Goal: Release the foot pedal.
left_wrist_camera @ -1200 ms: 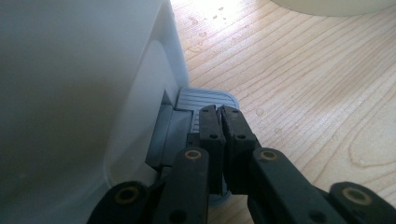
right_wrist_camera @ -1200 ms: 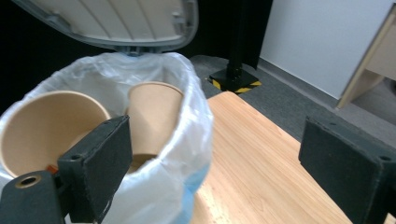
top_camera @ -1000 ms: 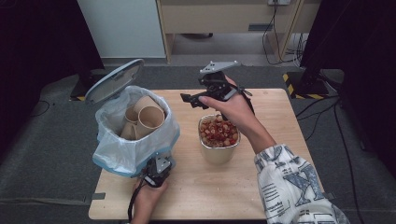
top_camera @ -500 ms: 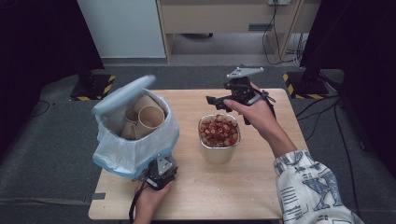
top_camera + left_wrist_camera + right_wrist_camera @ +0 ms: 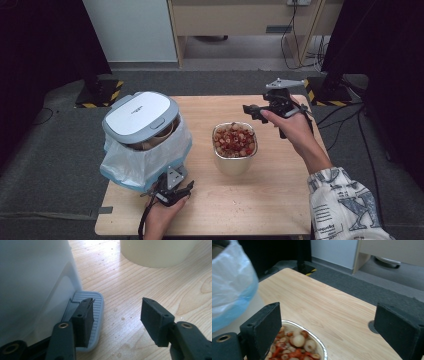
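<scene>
The left gripper (image 5: 172, 187) sits low on the tabletop (image 5: 280, 200) at the foot of a pedal bin (image 5: 145, 140). Its jaws have just been opening and now stand apart, with nothing pressed between them. In the left gripper view one pad (image 5: 85, 320) hovers over the ribbed grey foot pedal (image 5: 96, 315), while the other hangs above bare wood. The pedal juts from the base of the bin's white wall and lies flat near the tabletop.

The bin stands on the left part of the tabletop, lined with a pale blue bag (image 5: 145, 160) whose edge folds down over the outside. The lid (image 5: 140, 115) is almost down on the rim, and something brownish, probably paper cups, shows through the gap beneath it. Letting go of the pedal looks done, and the bin is as good as closed.

Just to the right of the bin stands a foil container (image 5: 235, 150) full of red and pale food pieces, untouched. The right gripper (image 5: 260, 112) is held in the air beyond and to the right of it, jaws wide apart and empty, and its own view looks down over the container's rim (image 5: 312, 335).

What remains, judging by this, is whatever is meant for the food container; if it belongs in the bin, the lid would need raising again.
</scene>
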